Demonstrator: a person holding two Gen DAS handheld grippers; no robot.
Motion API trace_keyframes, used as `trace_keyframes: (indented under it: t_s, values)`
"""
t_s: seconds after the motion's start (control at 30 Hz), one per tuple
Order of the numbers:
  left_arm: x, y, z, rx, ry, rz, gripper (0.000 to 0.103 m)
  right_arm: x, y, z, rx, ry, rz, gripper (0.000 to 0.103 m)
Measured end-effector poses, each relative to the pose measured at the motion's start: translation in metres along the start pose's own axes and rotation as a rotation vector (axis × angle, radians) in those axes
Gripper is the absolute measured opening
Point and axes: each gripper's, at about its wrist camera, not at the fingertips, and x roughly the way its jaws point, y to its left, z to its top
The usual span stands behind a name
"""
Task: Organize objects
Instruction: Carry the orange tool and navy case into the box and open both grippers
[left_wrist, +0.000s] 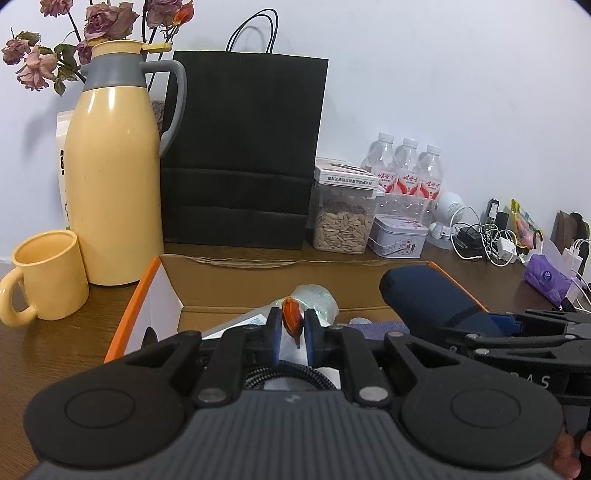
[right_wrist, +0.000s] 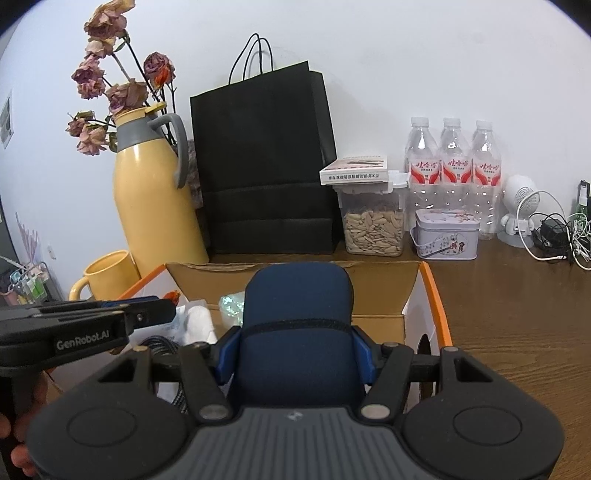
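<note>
Left claw (left_wrist: 291, 328) pinches orange object (left_wrist: 291, 320); right claw (right_wrist: 295, 354) grips navy case (right_wrist: 297, 317) (above cardboard box (right_wrist: 376, 291)).

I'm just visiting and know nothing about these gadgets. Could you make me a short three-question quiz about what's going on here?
1. True or false: the left gripper is empty.
2. What does the right gripper hold? A) yellow mug B) navy fabric case C) water bottle
3. Fill in: both grippers hover over an open cardboard ____.

Key:
1. False; it pinches a small orange-red object.
2. B, the navy fabric case.
3. box.
</note>
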Motion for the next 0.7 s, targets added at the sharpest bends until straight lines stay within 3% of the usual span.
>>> trace_keyframes:
  t_s: [0.03, 0.1, 0.17, 0.2, 0.23, 0.7]
  values:
    - [-0.001, 0.0, 0.0, 0.0, 0.0, 0.005, 0.015, 0.0, 0.0, 0.0, 0.0, 0.005, 0.002, 0.064]
    - [-0.003, 0.0, 0.001, 0.003, -0.003, 0.018, 0.033, -0.001, -0.001, -0.001, 0.001, -0.002, -0.006, 0.07]
    - [-0.008, 0.0, 0.002, 0.001, -0.03, 0.032, 0.081, -0.005, 0.0, 0.0, -0.007, -0.014, -0.024, 0.089]
    - [-0.01, 0.0, 0.003, -0.002, -0.044, 0.045, 0.094, -0.008, -0.001, 0.0, -0.008, -0.025, -0.031, 0.101]
    - [-0.013, -0.001, 0.004, -0.006, -0.064, 0.07, 0.103, -0.011, -0.001, 0.0, -0.008, -0.035, -0.034, 0.103]
    - [-0.063, 0.008, 0.0, -0.019, -0.103, 0.119, 0.103, -0.044, 0.014, -0.004, -0.036, -0.07, -0.029, 0.103]
